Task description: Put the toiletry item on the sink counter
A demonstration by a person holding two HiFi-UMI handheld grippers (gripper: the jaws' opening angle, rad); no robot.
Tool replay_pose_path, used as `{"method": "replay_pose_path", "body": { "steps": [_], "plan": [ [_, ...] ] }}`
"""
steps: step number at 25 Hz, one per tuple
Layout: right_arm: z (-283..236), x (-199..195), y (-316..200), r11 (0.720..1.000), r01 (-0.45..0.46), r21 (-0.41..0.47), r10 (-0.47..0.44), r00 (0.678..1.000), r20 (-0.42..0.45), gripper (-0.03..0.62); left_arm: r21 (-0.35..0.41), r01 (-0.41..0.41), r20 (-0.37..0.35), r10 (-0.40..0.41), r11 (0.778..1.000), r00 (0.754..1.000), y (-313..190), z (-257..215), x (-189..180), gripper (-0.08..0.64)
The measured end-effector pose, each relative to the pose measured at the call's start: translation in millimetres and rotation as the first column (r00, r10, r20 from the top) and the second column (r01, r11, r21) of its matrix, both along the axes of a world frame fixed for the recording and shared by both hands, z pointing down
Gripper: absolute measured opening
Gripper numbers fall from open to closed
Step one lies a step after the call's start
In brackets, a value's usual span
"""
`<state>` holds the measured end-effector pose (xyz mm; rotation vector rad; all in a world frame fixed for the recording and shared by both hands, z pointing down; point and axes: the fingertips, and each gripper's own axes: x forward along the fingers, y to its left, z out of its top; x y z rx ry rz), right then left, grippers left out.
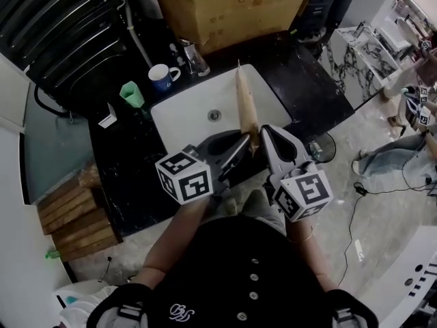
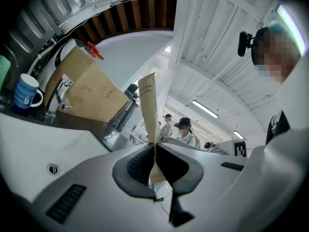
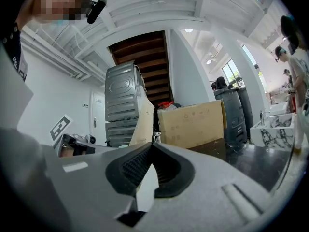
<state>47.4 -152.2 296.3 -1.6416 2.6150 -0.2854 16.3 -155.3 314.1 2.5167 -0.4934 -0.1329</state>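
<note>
The toiletry item is a long flat tan package (image 1: 246,104), held above the white sink basin (image 1: 184,118) and pointing away from me. Both grippers hold its near end. My left gripper (image 1: 235,157) is shut on it from the left, and my right gripper (image 1: 268,141) is shut on it from the right. In the left gripper view the package (image 2: 148,110) rises upright out of the shut left gripper (image 2: 154,153). In the right gripper view its tan face (image 3: 142,122) leans left above the shut right gripper (image 3: 150,149). The black sink counter (image 1: 136,156) surrounds the basin.
A blue mug (image 1: 162,77), a green cup (image 1: 132,93) and a small white box (image 1: 107,117) stand on the counter left of the basin. The faucet (image 1: 194,57) is behind it, with a large cardboard box (image 1: 232,9) beyond. Wooden planks (image 1: 75,214) lie at the left.
</note>
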Motion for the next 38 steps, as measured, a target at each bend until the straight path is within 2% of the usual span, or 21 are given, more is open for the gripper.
{"method": "replay_pose_path", "body": {
  "steps": [11,23,33,38],
  "plan": [
    [3,12,-26,0.999,0.032,0.003,-0.032,0.999,0.000,0.005,-0.003,0.047,0.013,-0.047,0.999,0.999,-30,3,6,0.026],
    [3,37,-84,0.995,0.091,-0.033,-0.091,0.996,-0.013,0.003,-0.035,0.126,0.016,-0.126,0.991,0.992,-88,7,23,0.026],
    [5,38,-134,0.986,0.160,-0.051,-0.161,0.987,-0.028,0.003,-0.038,0.182,0.000,-0.182,0.983,0.983,-142,5,32,0.026],
    [11,43,-163,0.983,0.172,-0.062,-0.175,0.984,-0.032,0.005,-0.037,0.207,0.021,-0.206,0.978,0.978,-167,10,35,0.026]
  ]
}}
